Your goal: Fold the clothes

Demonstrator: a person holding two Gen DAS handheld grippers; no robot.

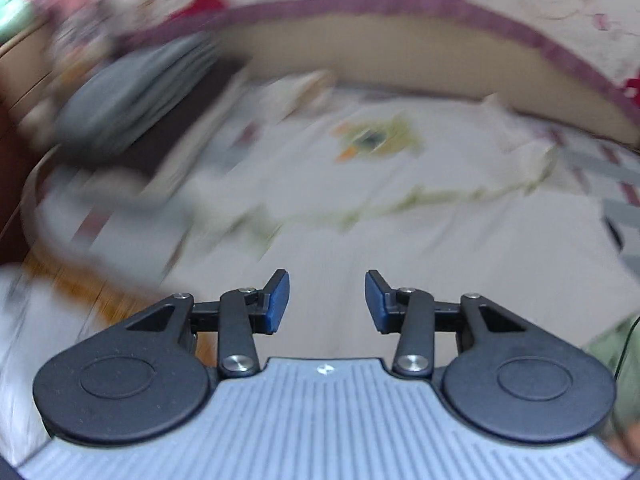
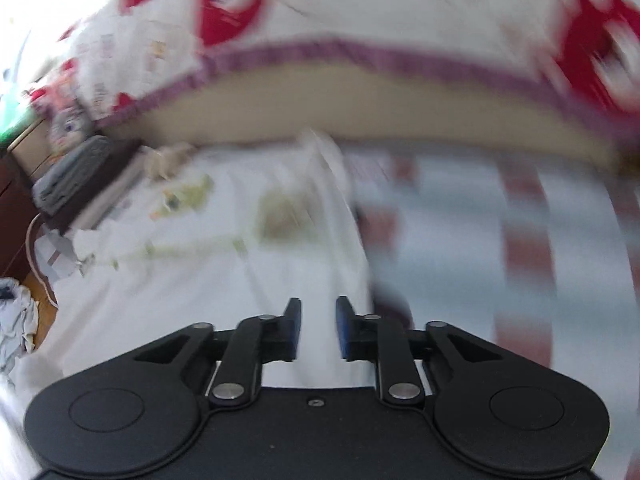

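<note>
Currently a white garment (image 1: 360,200) with a small printed motif and a greenish trim line lies spread over a low striped surface (image 2: 460,220) before a bed (image 1: 400,52). Left hand-held gripper (image 1: 327,300) hovers above its near part, fingers well apart, holding nothing. Right hand-held gripper (image 2: 318,328) hangs over the garment's right edge, fingers apart by a narrower gap, also empty. Judged light, limp and prone to wrinkling, the cloth would best be pinched at hem corners or side edges. A grey folded pile (image 1: 132,92) sits far left. Motion blur obscures the print, sleeves and collar; whether any fold exists cannot be determined.
</note>
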